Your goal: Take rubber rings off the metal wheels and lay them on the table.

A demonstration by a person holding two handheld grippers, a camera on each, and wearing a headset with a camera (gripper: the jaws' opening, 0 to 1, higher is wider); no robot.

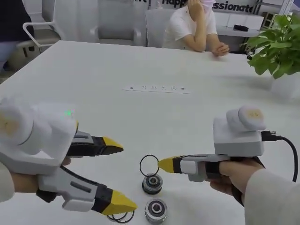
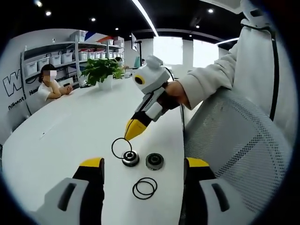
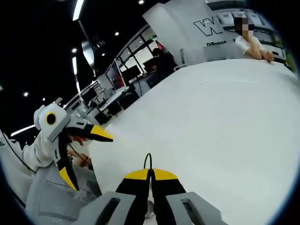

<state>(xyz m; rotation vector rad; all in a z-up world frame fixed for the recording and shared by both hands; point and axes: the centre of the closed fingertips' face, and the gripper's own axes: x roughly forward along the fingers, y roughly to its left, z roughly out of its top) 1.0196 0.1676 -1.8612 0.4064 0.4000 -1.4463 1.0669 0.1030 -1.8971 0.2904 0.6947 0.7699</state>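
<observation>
rubber ring point(image 1: 140, 165) in right tongs point(image 1: 161, 164), over wheel point(image 1: 152, 183)

On the table point(image 1: 140, 70), the far wheel point(image 1: 152, 183) sits just behind the near wheel point(image 1: 156, 210); two loose rings point(image 1: 121, 217) lie left of the near wheel.

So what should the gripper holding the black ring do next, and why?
I'd guess: carry the rubber ring sideways, off the metal wheel below it, and lay it on the table. The right gripper is shut on the ring, whose lower edge sits right at that wheel, and two loose rings already lie flat on the table nearby.
</observation>
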